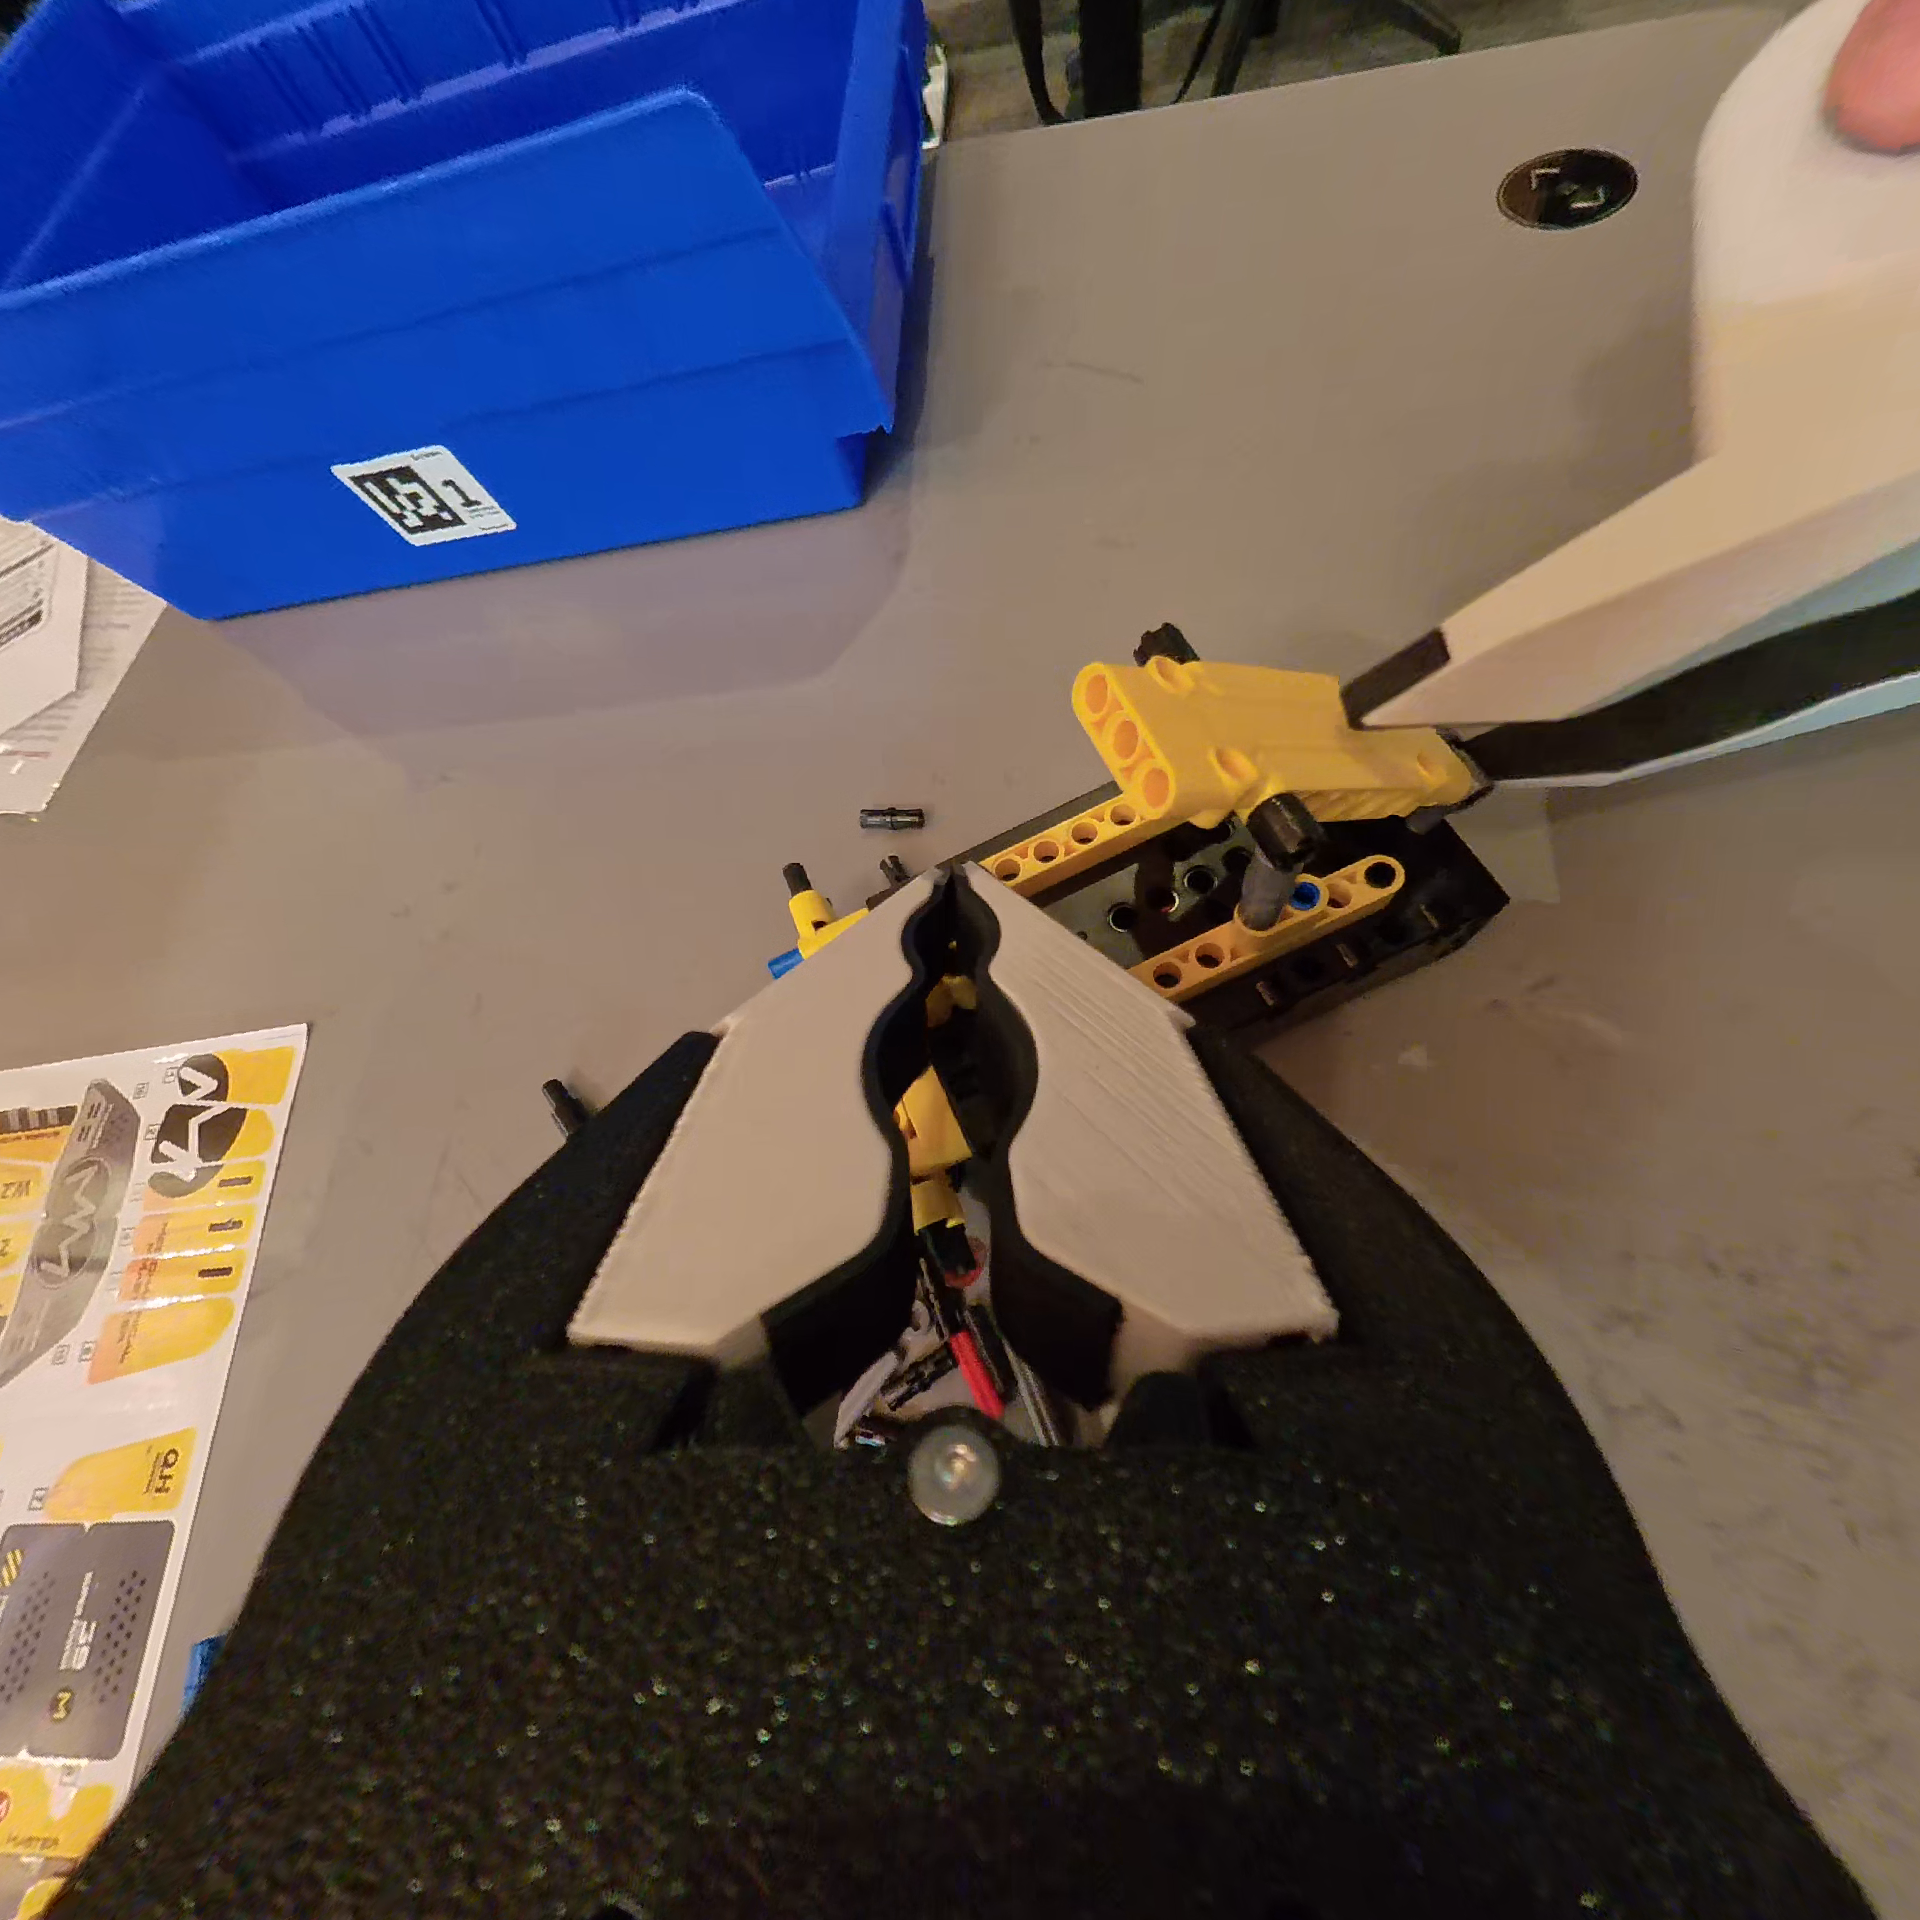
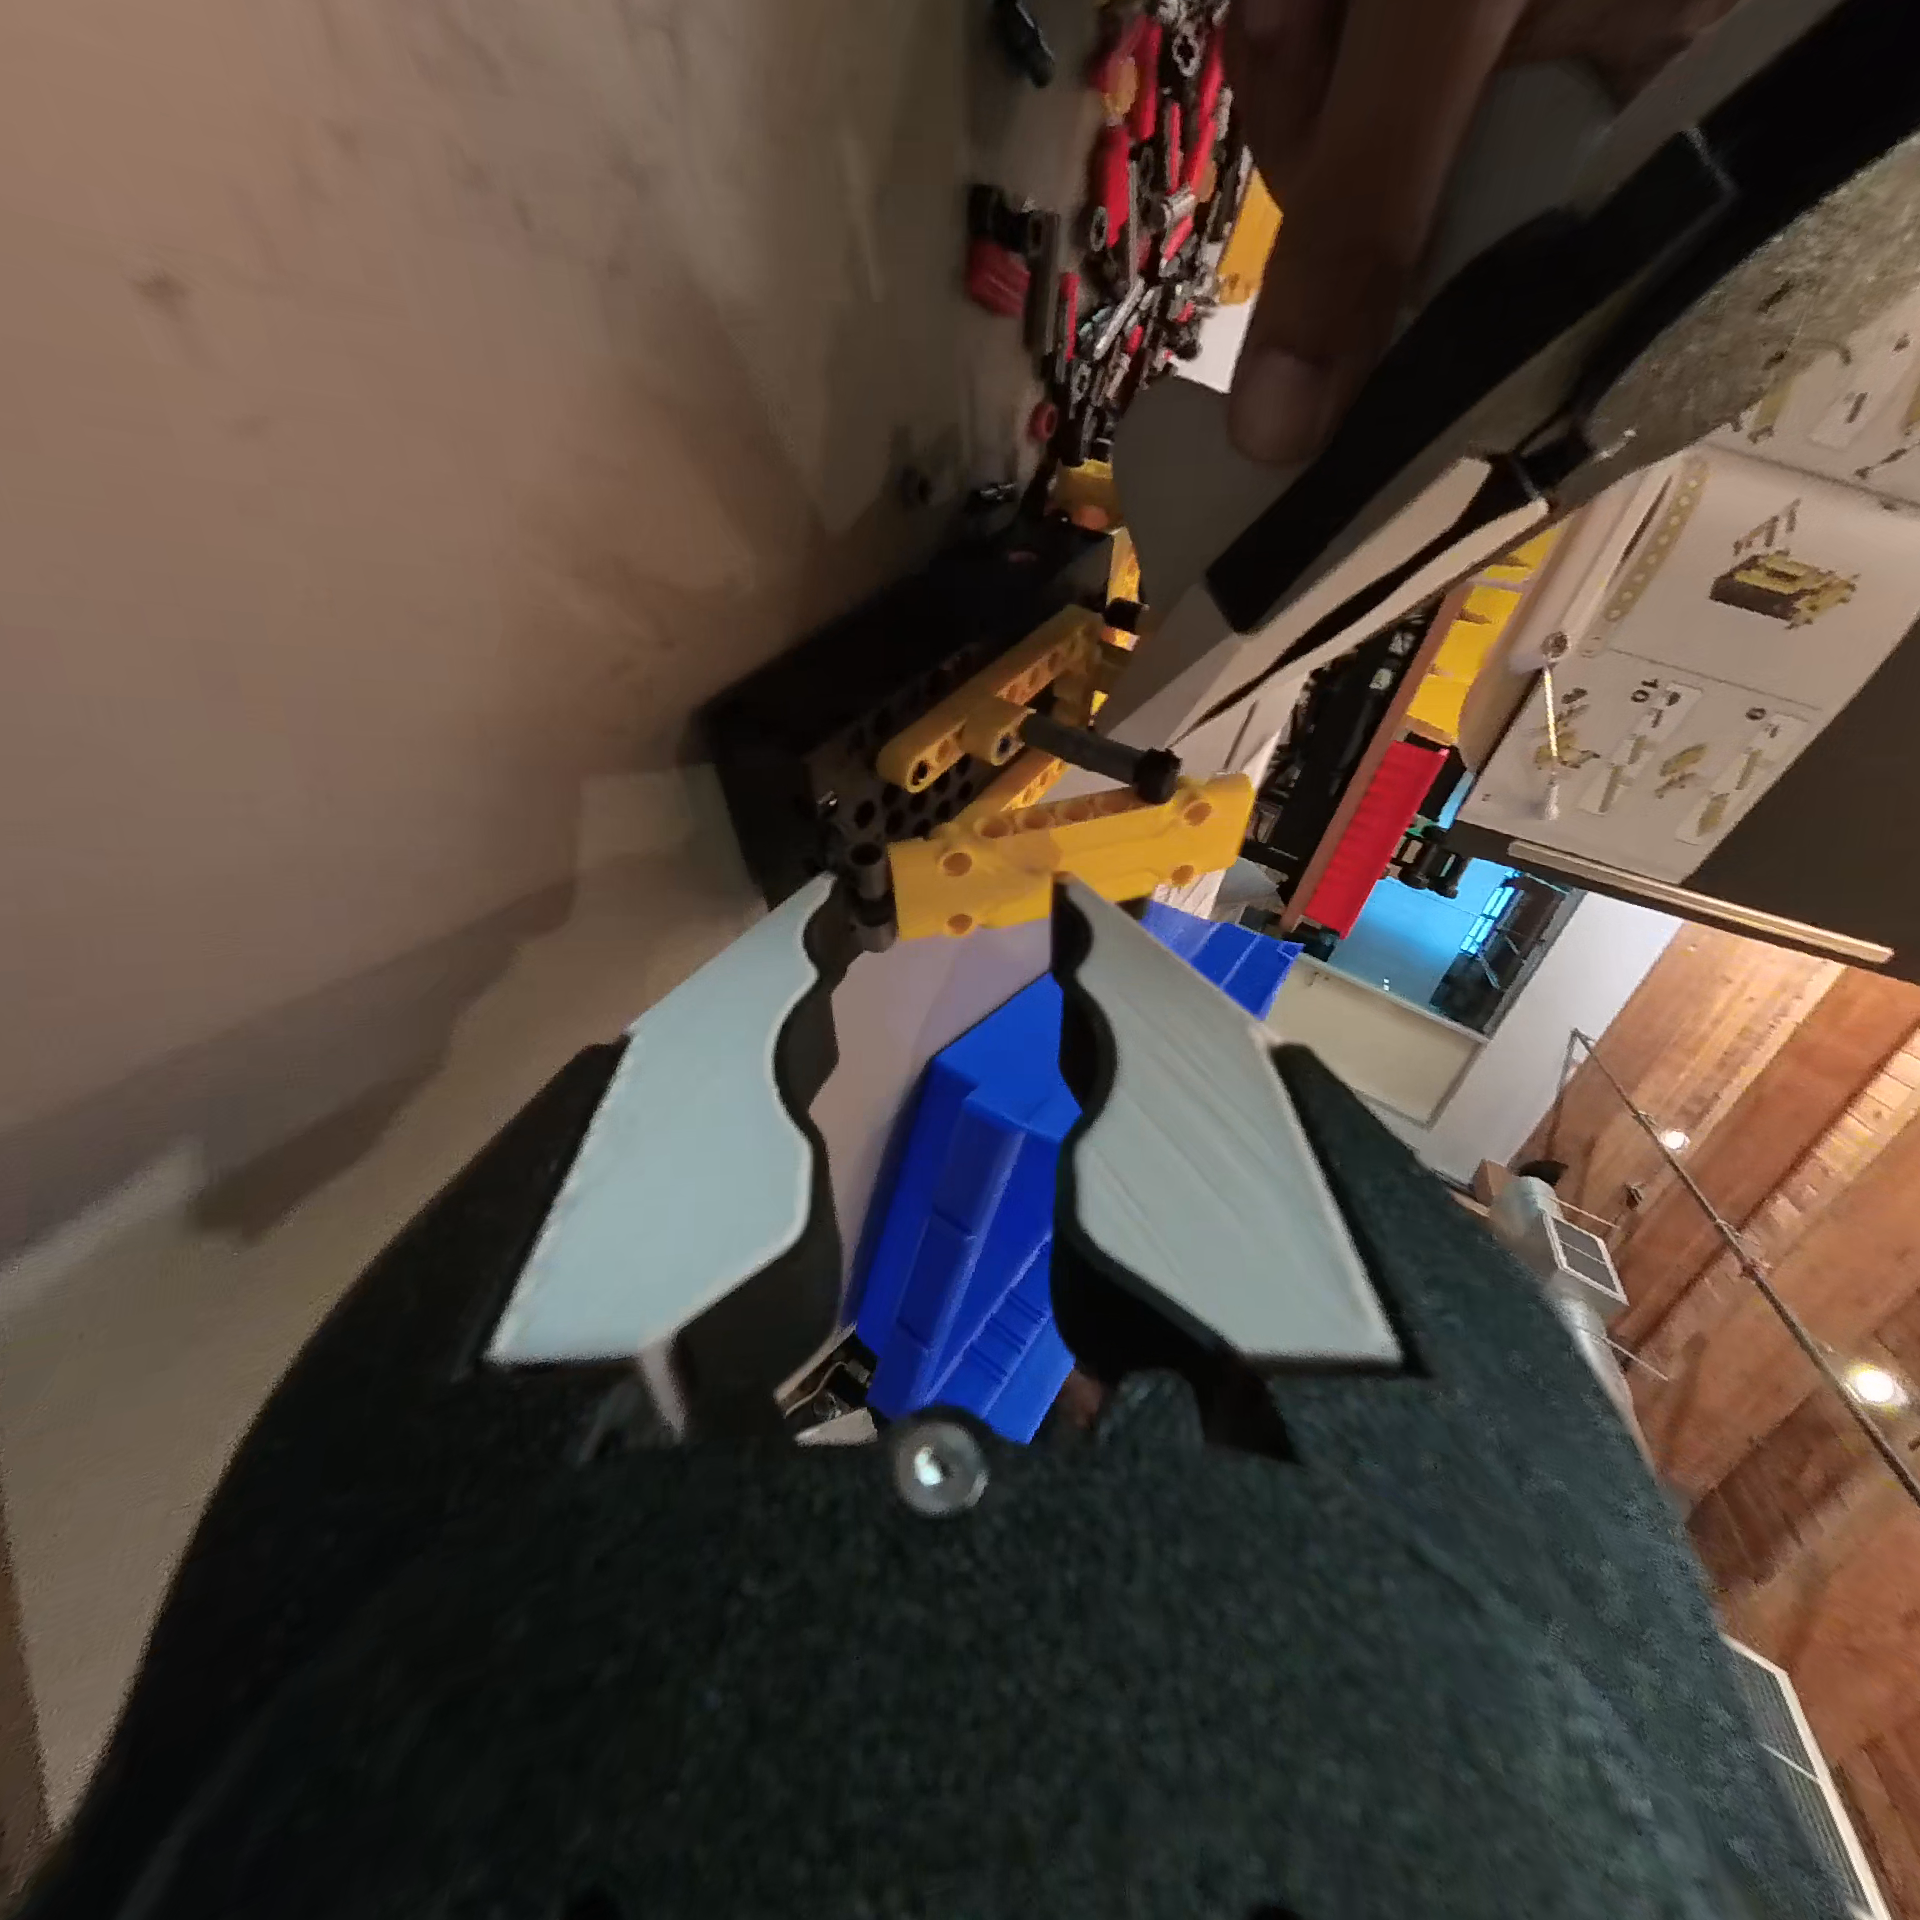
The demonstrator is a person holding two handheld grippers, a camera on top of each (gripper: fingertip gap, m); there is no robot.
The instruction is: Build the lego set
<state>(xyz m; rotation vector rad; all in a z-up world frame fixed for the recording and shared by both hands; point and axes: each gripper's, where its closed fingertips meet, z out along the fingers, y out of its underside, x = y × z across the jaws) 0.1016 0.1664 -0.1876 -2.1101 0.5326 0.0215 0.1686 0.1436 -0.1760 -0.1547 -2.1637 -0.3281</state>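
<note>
A small brick assembly with a black frame (image 1: 1351, 935) and yellow holed beams (image 1: 1268, 925) sits on the grey table. My left gripper (image 1: 951, 883) is shut with its tips together on the near yellow end of the assembly. It also shows in the right wrist view (image 2: 1195, 644), clamped on that end. My right gripper (image 2: 945, 899) is shut on one end of a yellow panel piece (image 2: 1091, 842) and holds it just above the frame. It reaches in from the right in the left wrist view (image 1: 1444, 727). A black axle pin (image 1: 1273, 862) joins the yellow panel piece (image 1: 1195, 727) to the assembly.
A blue bin (image 1: 468, 343) with a white tag stands at the back left. A sticker sheet (image 1: 125, 1247) lies at the left, and a loose black pin (image 1: 891, 819) beside the assembly. A pile of loose parts (image 2: 1143, 208) and an open instruction booklet (image 2: 1662, 675) lie beyond. The gap from one gripper's tips to the other's is roughly 8 cm. The loose black pin (image 1: 891, 819) is closer to my left gripper, around 6 cm from its tips; the right tips are 11 cm off.
</note>
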